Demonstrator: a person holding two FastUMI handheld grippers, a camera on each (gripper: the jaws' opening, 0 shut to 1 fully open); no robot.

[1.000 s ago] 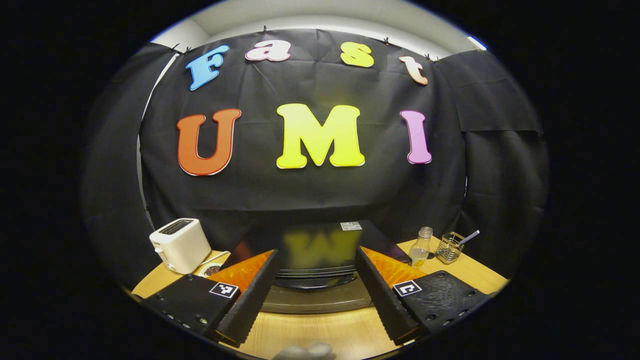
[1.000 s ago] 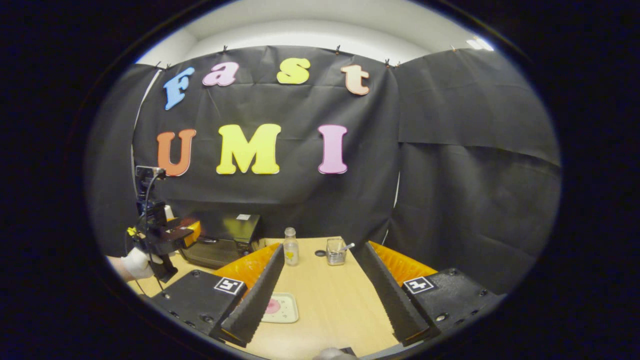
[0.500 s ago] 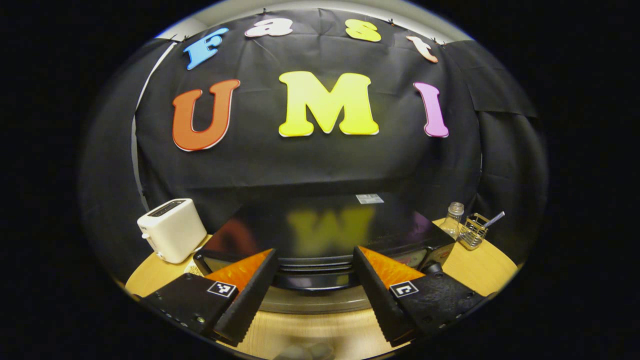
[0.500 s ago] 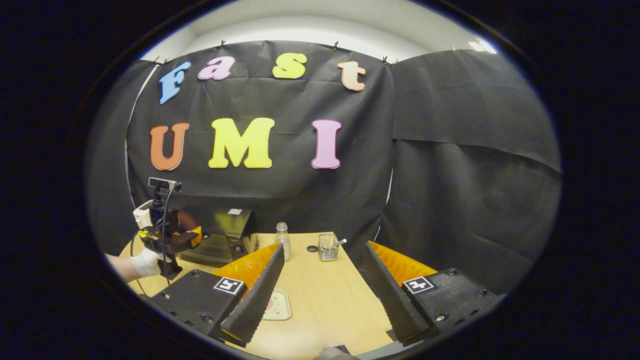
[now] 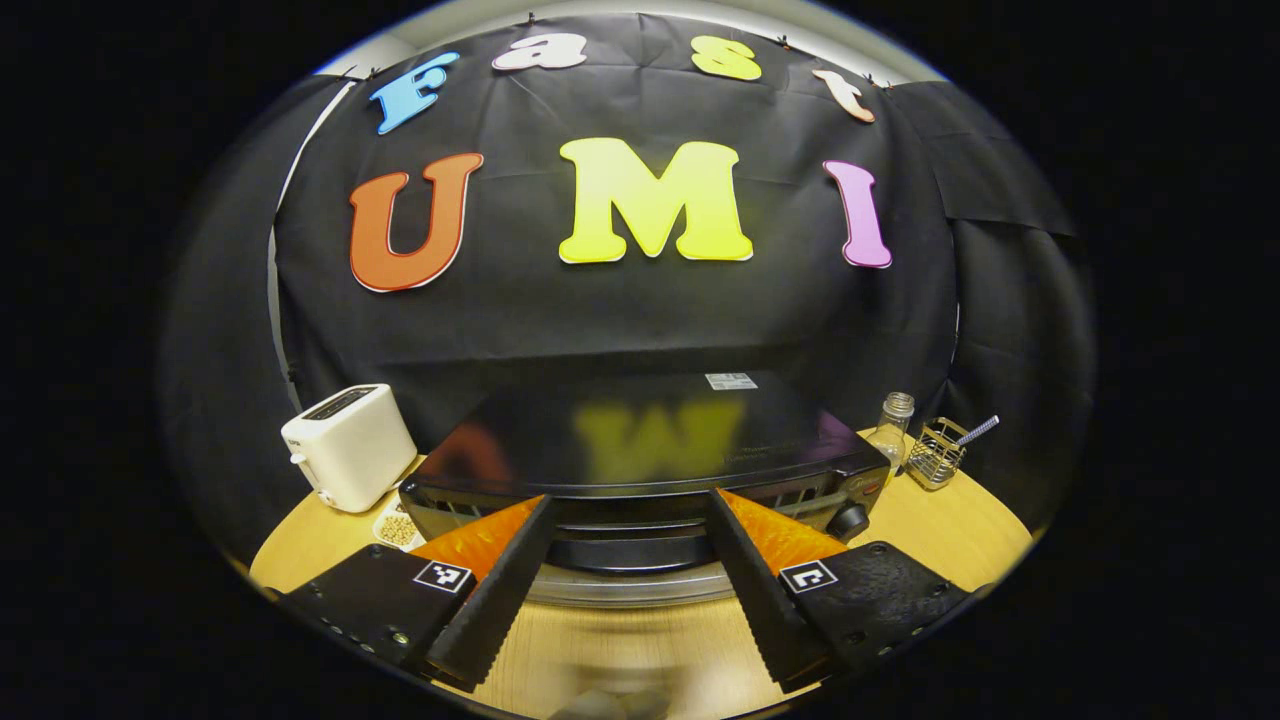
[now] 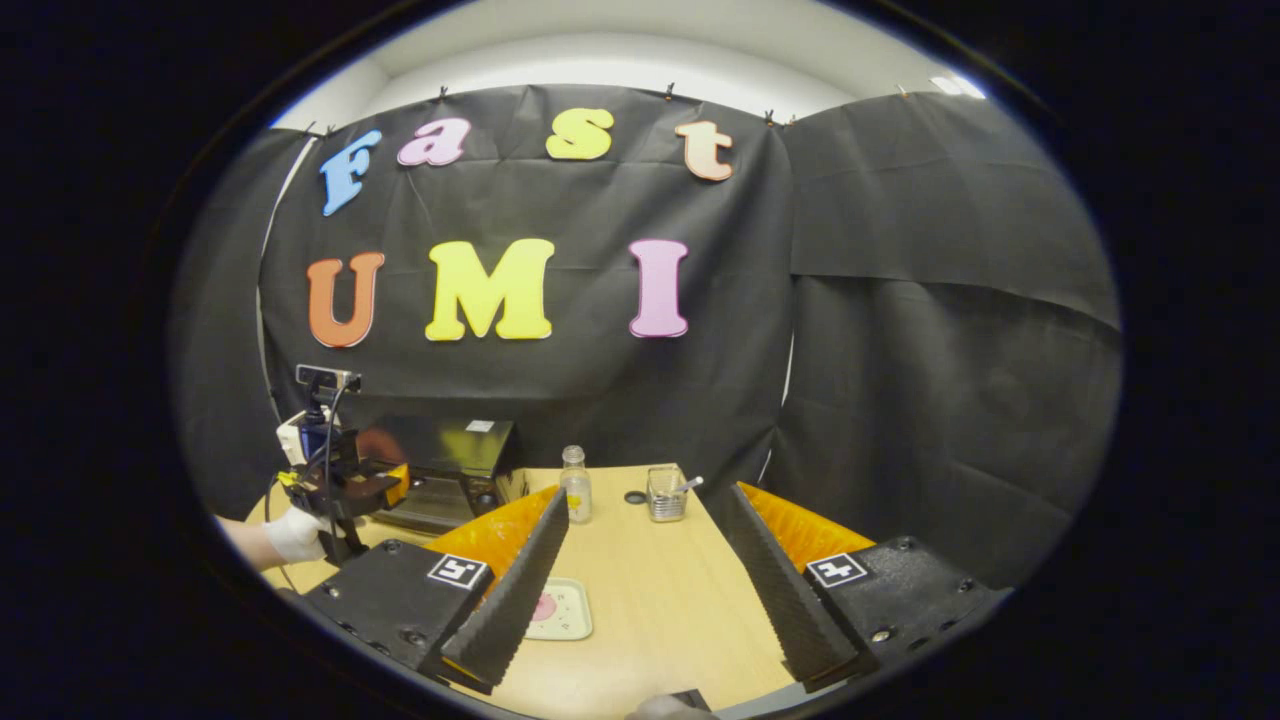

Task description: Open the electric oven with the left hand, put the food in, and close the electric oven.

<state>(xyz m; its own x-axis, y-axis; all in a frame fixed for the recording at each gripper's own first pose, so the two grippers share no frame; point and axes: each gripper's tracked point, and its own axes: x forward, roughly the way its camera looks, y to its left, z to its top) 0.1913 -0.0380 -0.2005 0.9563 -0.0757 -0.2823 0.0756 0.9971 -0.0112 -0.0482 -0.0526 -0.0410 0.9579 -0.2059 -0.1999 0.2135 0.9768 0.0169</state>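
The black electric oven (image 5: 640, 430) stands straight ahead in the left gripper view, its door up. Its dark handle (image 5: 625, 552) and a silver strip under it lie in the gap between the fingers of my left gripper (image 5: 628, 503), which is open and apart from them. In the right gripper view a gloved hand (image 6: 290, 535) holds that left gripper (image 6: 350, 480) right at the oven's (image 6: 455, 455) front. My right gripper (image 6: 647, 490) hangs open over the wooden table (image 6: 660, 600). A pink piece of food on a small pale tray (image 6: 562, 612) lies beside its left finger.
A white toaster (image 5: 350, 460) and a small dish of beans (image 5: 397, 530) stand left of the oven. To the oven's right are a glass bottle (image 5: 888, 432) and a wire basket holding a spoon (image 5: 935, 455). The bottle (image 6: 574, 485) and basket (image 6: 665, 495) stand at the table's back.
My left gripper has moved in toward the oven, which now looks larger with its front and knob showing. The right gripper has barely shifted.
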